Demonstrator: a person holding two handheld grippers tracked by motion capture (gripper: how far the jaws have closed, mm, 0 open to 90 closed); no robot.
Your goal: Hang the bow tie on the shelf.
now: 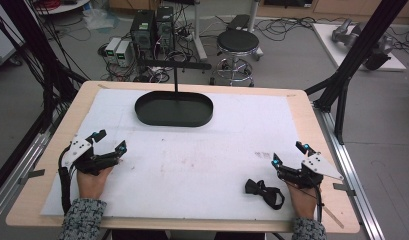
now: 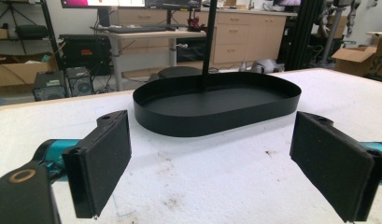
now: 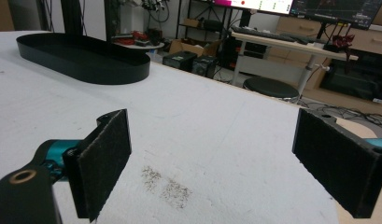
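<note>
left hand-held gripper (image 1: 108,142) spread, empty, 8 o'clock | right hand-held gripper (image 1: 291,153) spread, empty, 4 o'clock | bow tie (image 1: 263,192) at 5 o'clock, tray (image 1: 174,109) at 12 | risk: strap snags, tie slips from a shallow pinch

Robotics lab: floor-standing computer towers (image 1: 151,27), tangled cables (image 1: 117,70), monitors (image 3: 319,7), framed rig table (image 1: 312,125).
</note>
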